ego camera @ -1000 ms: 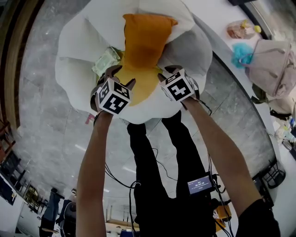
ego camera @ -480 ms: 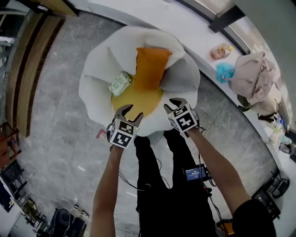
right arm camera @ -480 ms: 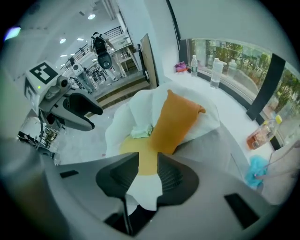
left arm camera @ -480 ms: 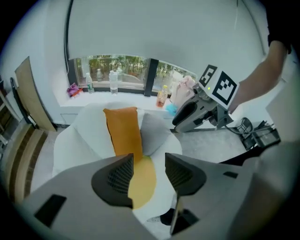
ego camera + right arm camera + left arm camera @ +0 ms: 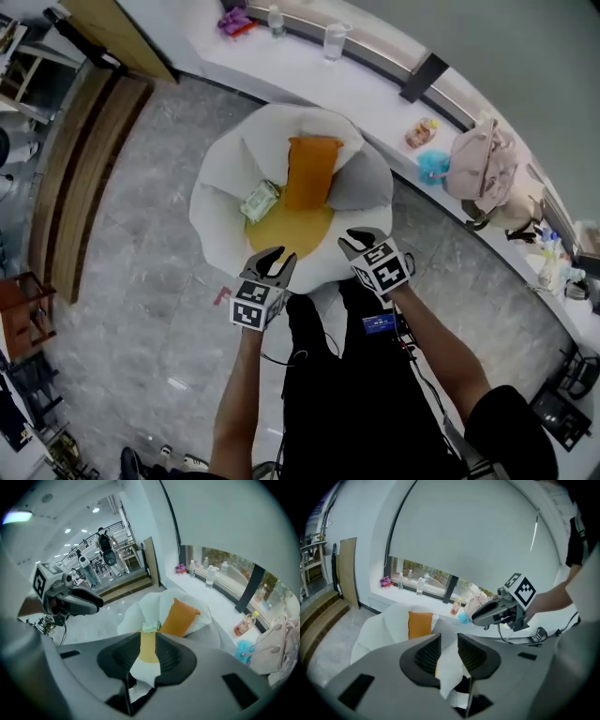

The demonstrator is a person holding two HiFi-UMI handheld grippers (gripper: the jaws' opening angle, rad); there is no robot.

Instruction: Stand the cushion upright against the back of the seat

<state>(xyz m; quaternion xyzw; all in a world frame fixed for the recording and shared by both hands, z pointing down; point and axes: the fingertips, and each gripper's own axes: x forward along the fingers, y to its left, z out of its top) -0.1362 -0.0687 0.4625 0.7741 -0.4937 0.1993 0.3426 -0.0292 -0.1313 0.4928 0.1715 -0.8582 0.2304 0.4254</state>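
Observation:
The orange cushion (image 5: 312, 172) stands upright against the back of the white petal-shaped chair (image 5: 220, 202), above its yellow seat (image 5: 291, 228). It also shows in the left gripper view as the cushion (image 5: 420, 624) and in the right gripper view as the cushion (image 5: 179, 617). My left gripper (image 5: 277, 257) and right gripper (image 5: 362, 238) hang side by side over the chair's near edge, well short of the cushion. In their own views the left gripper (image 5: 449, 641) and the right gripper (image 5: 148, 641) are closing, with a narrow gap and nothing between the jaws.
A small green packet (image 5: 260, 200) lies on the seat left of the cushion. Behind the chair runs a white counter (image 5: 375, 70) with bottles, a blue object (image 5: 433, 166) and a pink bag (image 5: 483, 164). Wooden steps (image 5: 84, 178) lie at the left on the marble floor.
Both grippers have lifted up and drawn back from the chair's seat toward me. The left jaws have narrowed a lot, the right ones a little. The cushion has stayed upright.

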